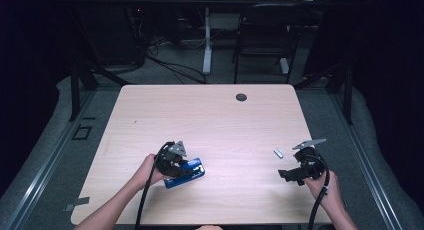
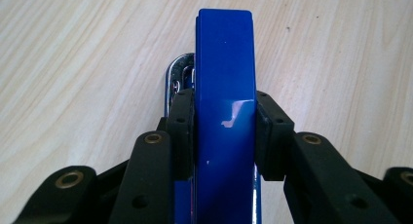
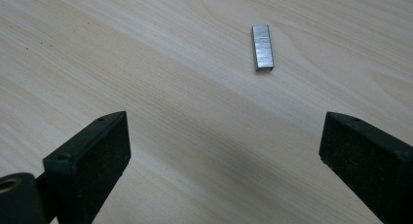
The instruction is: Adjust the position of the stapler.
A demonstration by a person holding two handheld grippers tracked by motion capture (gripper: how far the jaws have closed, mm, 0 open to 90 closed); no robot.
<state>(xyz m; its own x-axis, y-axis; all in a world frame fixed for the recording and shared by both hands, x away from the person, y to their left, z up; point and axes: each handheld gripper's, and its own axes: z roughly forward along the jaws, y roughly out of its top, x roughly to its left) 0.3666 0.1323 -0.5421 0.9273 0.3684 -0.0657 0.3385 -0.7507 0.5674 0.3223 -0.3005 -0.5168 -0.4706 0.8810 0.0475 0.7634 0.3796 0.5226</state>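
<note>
The left claw (image 1: 192, 169) is clenched on a blue stapler (image 1: 186, 171) near the front left part of the counter (image 1: 210, 120). In the left gripper view the two black jaws press the stapler (image 2: 225, 112) from both sides, with the pads touching its blue top at about the middle of its length. The stapler points away from the camera, and a shiny metal part (image 2: 176, 75) shows at its left side, under the blue top. The stapler seems to lie on the wood or very close above it; I cannot tell which.

The right claw (image 1: 286, 175) is released, its jaws standing wide apart. It is at the front right part of the counter, held by the person's right hand (image 1: 322, 187). A small strip of staples (image 1: 278, 153) lies flat on the wood, near the claw and a little farther from the person. In the right gripper view the strip (image 3: 262, 47) is ahead of the open jaws, not between them, and nothing touches it.

The stapler and the strip are well apart.
</note>
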